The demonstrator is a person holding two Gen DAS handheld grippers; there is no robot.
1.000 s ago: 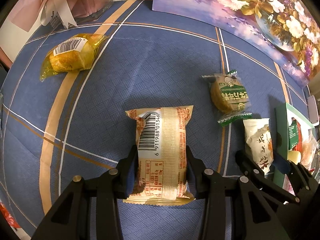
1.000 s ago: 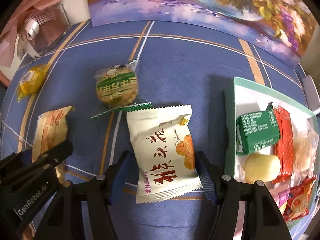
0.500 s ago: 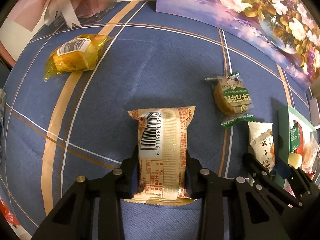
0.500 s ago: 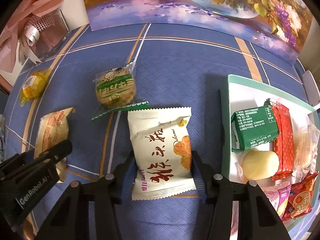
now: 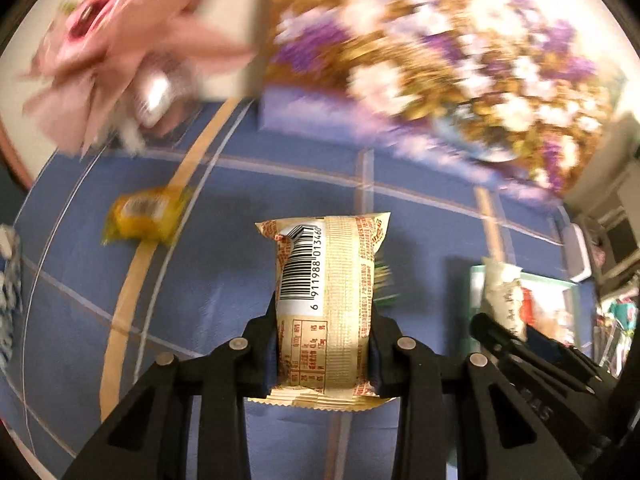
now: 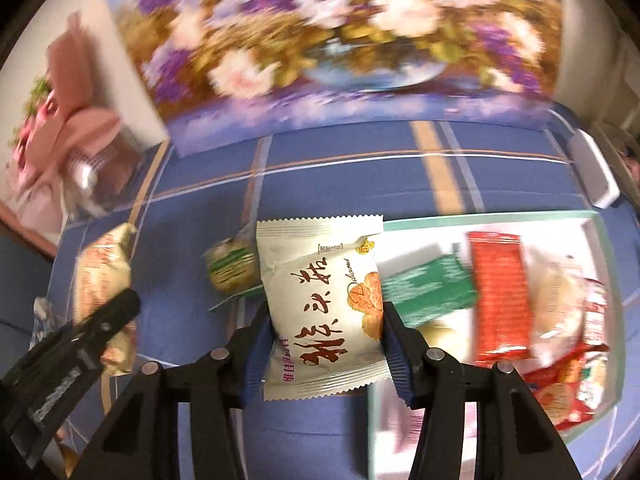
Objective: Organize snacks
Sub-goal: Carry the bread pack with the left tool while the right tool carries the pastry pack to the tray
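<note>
Both packets lifted, clamped between tongs [image 5: 324,344]

- The surface [image 6: 344,168] has a blue cloth with orange and white stripes.
- A yellow snack packet [image 5: 144,220] lies on it at the left side, on an orange stripe.
- A round green-wrapped snack [image 6: 232,268] lies near the middle.
- A pale green tray [image 6: 480,216] with snacks stands at the right side.
- A flower painting [image 6: 340,40] stands at the far edge.
- A pink ribboned gift [image 5: 120,48] stands at the far left corner.
</note>
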